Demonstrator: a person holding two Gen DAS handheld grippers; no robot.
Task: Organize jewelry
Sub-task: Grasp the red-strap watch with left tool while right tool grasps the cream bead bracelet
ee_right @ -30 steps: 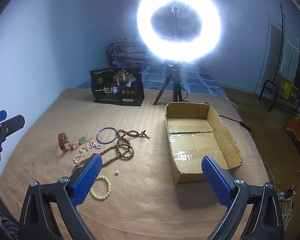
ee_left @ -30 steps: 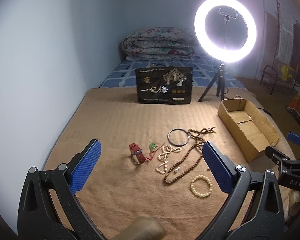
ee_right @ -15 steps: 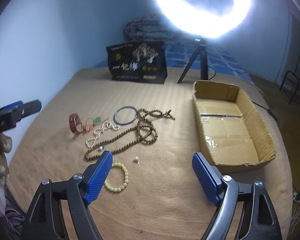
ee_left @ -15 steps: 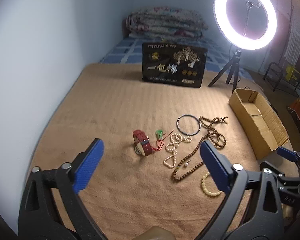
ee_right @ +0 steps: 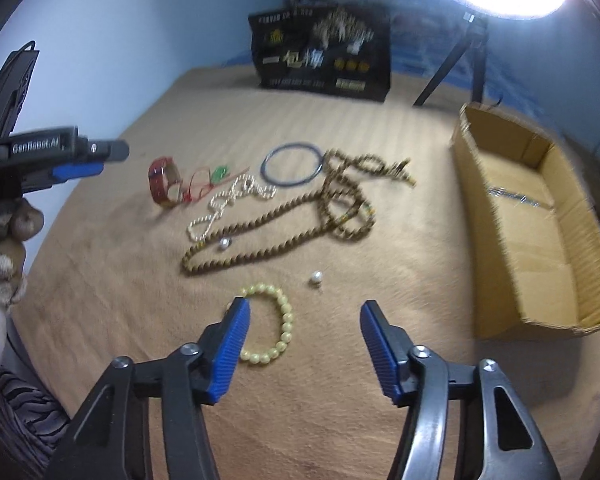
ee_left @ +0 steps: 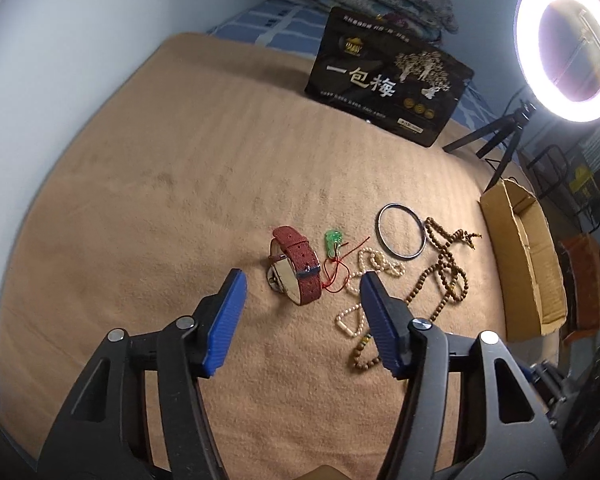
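Jewelry blurred (rt view); bracelet part-hidden.

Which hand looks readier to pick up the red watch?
Left. The left hand-held gripper, open, points at the red watch; the right hand-held gripper sits by the yellow bead bracelet.

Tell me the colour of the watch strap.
Dark red watch strap, clearest in the left wrist view.
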